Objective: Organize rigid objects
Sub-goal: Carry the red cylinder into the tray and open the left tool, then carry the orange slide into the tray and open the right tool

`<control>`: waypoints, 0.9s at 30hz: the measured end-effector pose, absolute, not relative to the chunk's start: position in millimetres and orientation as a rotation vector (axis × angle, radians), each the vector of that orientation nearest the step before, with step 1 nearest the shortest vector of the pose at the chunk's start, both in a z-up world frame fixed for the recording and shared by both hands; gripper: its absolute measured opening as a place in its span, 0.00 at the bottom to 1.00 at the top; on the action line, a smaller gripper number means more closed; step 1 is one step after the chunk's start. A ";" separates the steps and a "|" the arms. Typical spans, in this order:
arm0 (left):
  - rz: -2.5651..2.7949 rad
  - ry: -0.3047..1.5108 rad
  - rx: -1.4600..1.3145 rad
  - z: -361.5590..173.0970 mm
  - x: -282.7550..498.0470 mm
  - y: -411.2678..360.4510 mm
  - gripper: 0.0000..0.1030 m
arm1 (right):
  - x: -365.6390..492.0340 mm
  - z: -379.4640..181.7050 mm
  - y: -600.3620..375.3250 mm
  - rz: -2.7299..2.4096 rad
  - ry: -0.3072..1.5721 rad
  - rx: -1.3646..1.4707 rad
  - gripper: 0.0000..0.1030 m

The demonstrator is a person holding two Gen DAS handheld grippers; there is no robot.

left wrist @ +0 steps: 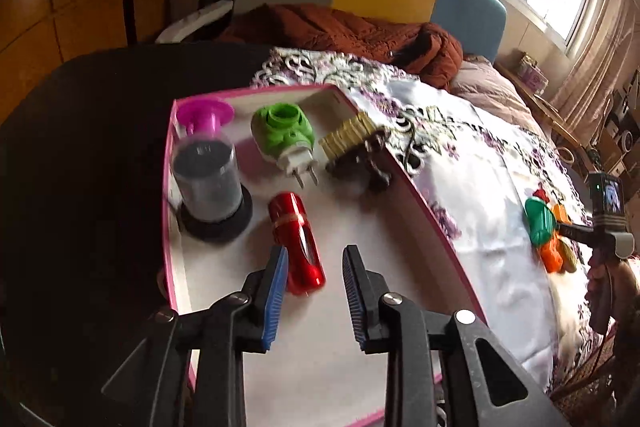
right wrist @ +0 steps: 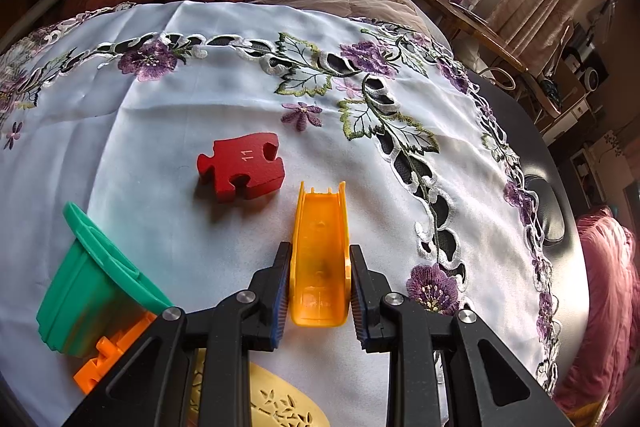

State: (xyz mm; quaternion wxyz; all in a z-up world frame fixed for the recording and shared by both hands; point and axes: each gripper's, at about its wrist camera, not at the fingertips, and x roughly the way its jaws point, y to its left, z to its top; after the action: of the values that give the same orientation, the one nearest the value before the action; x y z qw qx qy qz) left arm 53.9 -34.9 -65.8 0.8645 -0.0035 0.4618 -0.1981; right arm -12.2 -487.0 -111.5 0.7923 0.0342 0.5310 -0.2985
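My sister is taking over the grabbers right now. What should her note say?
Left gripper: open, empty, over the pink-edged tray, right above the red flashlight.
Right gripper: shut on the yellow plastic piece, out on the flowered cloth.
Already in the tray: flashlight, clear canister, purple spool, green plug-in, brush.
Not yet in the tray, on the cloth: red puzzle piece, green cup, orange piece, pale patterned piece.
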 end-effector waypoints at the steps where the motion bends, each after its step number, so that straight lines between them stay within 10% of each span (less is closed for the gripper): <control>1: -0.420 0.987 0.000 -70.5 52.0 -36.4 0.23 | -12.1 -111.4 -486.7 -0.642 1.143 0.071 0.26; 27: -0.286 1.024 -0.022 -81.1 64.2 -31.7 0.26 | -11.9 -111.6 -485.6 -0.643 1.142 0.055 0.26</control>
State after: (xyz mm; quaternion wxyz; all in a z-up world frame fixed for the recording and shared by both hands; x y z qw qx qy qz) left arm 64.2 -31.7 -81.1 0.8620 -0.0104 0.4881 -0.1365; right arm -11.9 -485.6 -111.6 0.7926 0.0257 0.5309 -0.2987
